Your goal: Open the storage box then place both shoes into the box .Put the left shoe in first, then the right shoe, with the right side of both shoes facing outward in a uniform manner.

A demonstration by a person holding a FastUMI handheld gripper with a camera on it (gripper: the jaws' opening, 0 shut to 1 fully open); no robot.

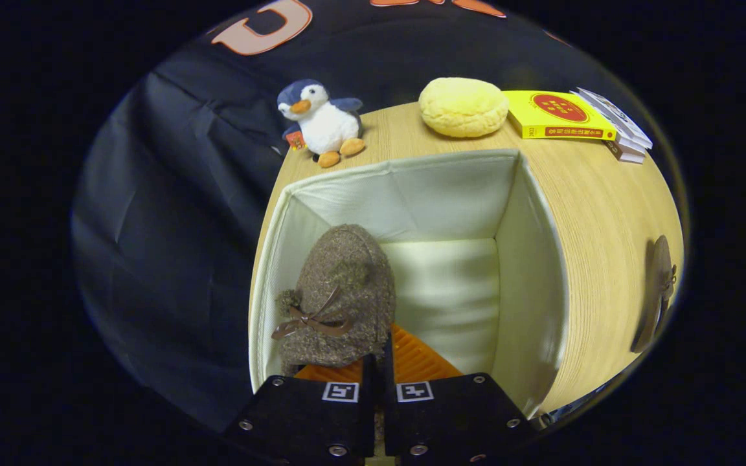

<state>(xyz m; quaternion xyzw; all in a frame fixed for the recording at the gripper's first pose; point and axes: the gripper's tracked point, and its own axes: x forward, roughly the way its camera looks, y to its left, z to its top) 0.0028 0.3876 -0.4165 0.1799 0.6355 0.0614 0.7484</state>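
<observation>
A brown fuzzy shoe (340, 294) with a brown bow hangs toe-forward over the left part of the open cream fabric storage box (412, 188). My gripper (378, 362) is shut on the shoe's rear edge, the fingers pressed close together on it. The box's cream floor shows to the right of the shoe. The second brown shoe (658, 291) lies on the wooden table (599, 213) to the right of the box, well away from the fingers.
Beyond the box on the table stand a plush penguin (321, 123), a round yellow cushion (463, 107) and a stack of books (567, 116) topped by a yellow one. Black cloth hangs left of the table's edge.
</observation>
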